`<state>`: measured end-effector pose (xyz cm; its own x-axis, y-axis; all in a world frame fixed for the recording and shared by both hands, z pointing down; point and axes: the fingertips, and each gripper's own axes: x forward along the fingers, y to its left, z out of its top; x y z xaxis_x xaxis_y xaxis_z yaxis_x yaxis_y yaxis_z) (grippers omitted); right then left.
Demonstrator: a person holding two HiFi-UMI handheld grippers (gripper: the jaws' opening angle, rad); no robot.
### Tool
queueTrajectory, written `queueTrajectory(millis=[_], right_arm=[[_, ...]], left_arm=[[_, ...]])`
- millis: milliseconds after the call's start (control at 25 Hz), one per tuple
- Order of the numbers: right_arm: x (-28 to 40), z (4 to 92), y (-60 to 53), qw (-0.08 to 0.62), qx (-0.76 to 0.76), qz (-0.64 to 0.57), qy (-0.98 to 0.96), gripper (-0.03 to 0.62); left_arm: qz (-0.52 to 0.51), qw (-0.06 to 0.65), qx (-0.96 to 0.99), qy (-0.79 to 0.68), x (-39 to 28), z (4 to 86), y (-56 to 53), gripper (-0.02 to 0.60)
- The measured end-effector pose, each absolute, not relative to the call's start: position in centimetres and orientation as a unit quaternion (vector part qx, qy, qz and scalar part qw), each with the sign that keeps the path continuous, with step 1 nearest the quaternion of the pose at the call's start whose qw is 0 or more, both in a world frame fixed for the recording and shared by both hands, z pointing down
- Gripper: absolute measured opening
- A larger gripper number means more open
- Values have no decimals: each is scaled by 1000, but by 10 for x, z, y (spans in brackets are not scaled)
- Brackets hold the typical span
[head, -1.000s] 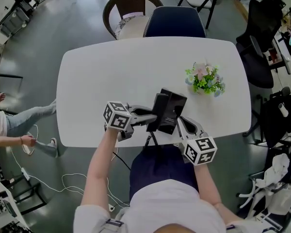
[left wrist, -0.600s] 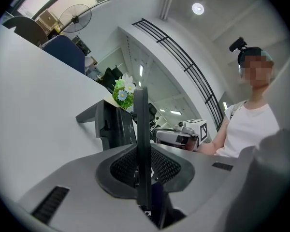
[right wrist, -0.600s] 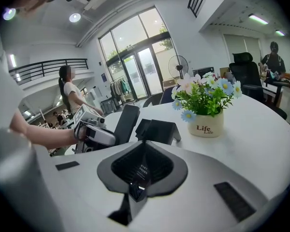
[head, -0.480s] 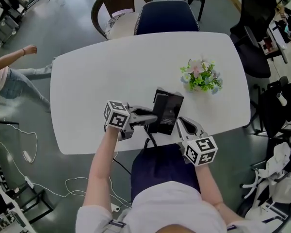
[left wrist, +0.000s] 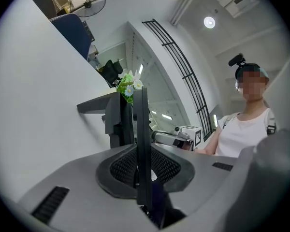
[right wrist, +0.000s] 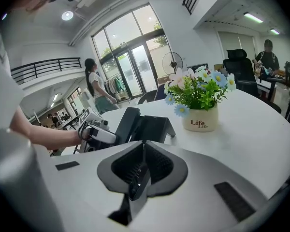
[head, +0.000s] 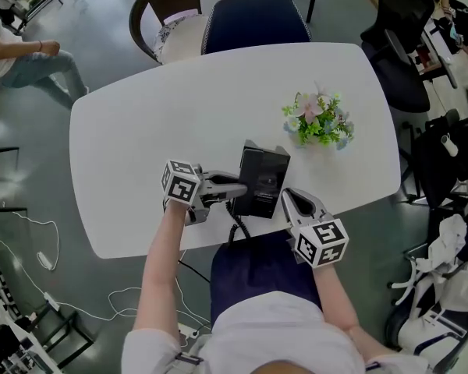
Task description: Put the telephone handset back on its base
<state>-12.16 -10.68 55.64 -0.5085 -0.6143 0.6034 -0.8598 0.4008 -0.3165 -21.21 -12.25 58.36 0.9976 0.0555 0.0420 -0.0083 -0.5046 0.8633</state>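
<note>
The black telephone base (head: 270, 179) sits near the table's front edge. Its handset (head: 248, 176) stands on edge along the base's left side, and the coiled cord (head: 238, 226) hangs off the table edge. My left gripper (head: 238, 187) reaches in from the left and is shut on the handset. In the left gripper view the handset (left wrist: 142, 129) is a thin black slab clamped between the pads. The handset (right wrist: 126, 124) looks tilted against the base (right wrist: 154, 128) in the right gripper view. My right gripper (head: 287, 197) is shut and empty, just short of the base's near right corner.
A white pot of flowers (head: 320, 123) stands behind and right of the phone. The white table (head: 140, 131) has a blue chair (head: 253, 22) and a wicker chair (head: 168, 14) at its far side. Office chairs stand at the right, and a seated person at the far left.
The head view has shifted, so the table sits further left in the frame. Both grippers keep their places against the phone. The person at the left now shows at the upper left.
</note>
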Motion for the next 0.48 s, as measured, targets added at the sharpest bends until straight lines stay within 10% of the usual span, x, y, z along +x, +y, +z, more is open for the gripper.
queueTrajectory(millis=[480], right_arm=[[-125,563,-114,202,458,319,-805,41]], left_arm=[[43,527,848,43,-211,594,-124,87]])
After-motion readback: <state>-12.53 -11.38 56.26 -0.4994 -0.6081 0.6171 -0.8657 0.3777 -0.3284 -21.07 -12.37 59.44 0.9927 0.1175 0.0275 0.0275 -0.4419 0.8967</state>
